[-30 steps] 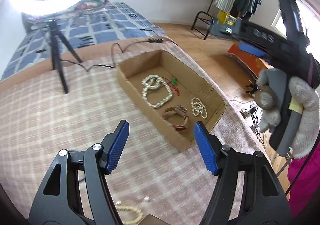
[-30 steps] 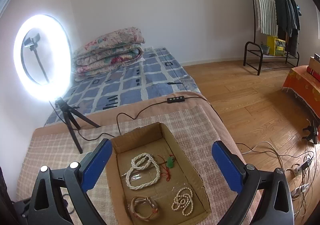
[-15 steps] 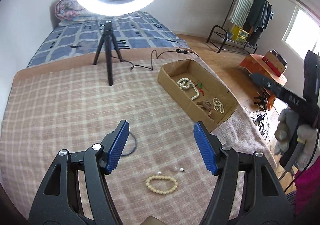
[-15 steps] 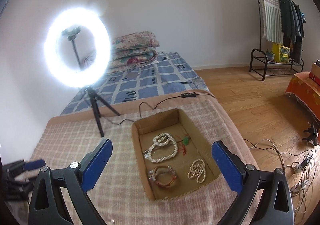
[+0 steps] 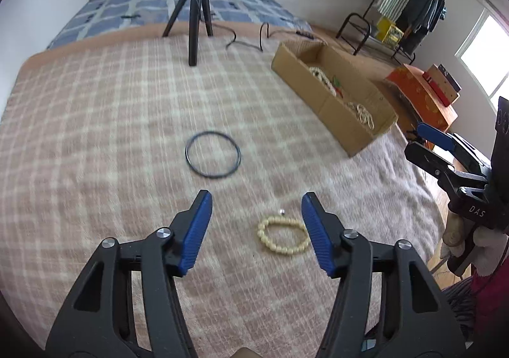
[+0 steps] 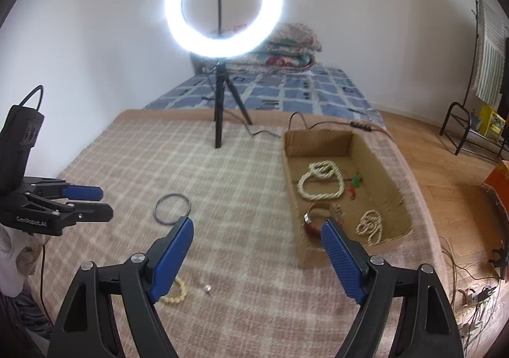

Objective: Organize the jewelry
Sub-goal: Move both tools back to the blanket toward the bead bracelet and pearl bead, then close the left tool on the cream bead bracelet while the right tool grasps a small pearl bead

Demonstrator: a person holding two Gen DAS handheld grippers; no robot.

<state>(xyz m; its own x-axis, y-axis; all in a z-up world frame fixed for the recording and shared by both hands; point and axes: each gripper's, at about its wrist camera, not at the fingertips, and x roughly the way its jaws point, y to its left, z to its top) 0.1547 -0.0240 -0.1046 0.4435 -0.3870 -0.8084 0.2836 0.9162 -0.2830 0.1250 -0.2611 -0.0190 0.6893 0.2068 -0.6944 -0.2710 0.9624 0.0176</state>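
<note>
A cream bead bracelet lies on the plaid blanket just ahead of my open, empty left gripper, close to its right finger. A small silver bead lies beside it. A thin dark ring lies farther ahead. The cardboard box at right holds pearl necklaces and a watch. In the right wrist view my open, empty right gripper hovers between the dark ring and the box; the bracelet is partly hidden by its left finger.
A ring light on a black tripod stands at the back of the blanket, its cable running past the box. Folded quilts lie behind it. The bed edge drops to a wood floor with cables at right.
Both grippers swung left, away from the box. The left gripper dropped lower over the blanket, so the bracelet and dark ring now lie close ahead. Both stayed open.
</note>
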